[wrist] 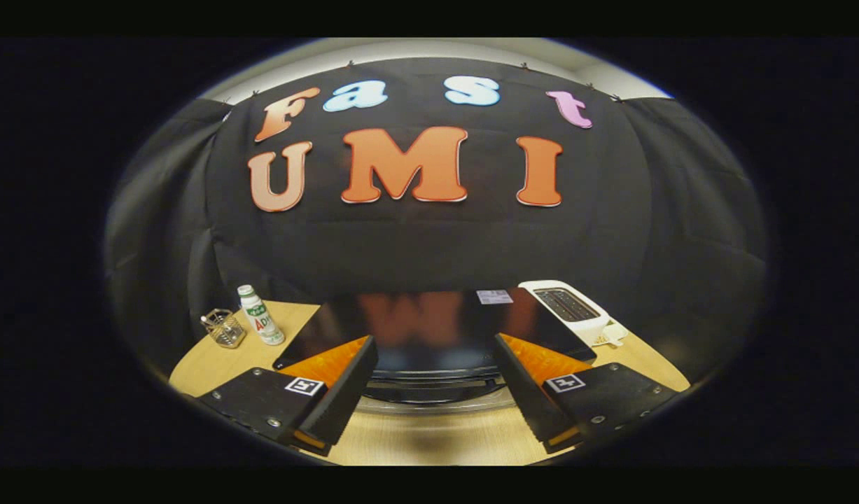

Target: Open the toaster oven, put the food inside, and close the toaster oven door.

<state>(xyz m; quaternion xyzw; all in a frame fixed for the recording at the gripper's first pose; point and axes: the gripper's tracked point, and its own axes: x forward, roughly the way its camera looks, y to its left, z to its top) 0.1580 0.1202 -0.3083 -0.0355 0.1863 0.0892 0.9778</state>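
Hand-held gripper (435, 392) spread before toaster oven (436, 329)

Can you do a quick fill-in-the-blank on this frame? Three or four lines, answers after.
1. The gripper is ____, its jaws spread apart with nothing held.
2. Just ahead of the jaws, on the wooden table, stands the black ____.
3. The small white bottle stands beside a wire ____.
4. The white pop-up toaster sits on the ____ side of the toaster oven from the bottle.

Answers: open; toaster oven; basket; opposite
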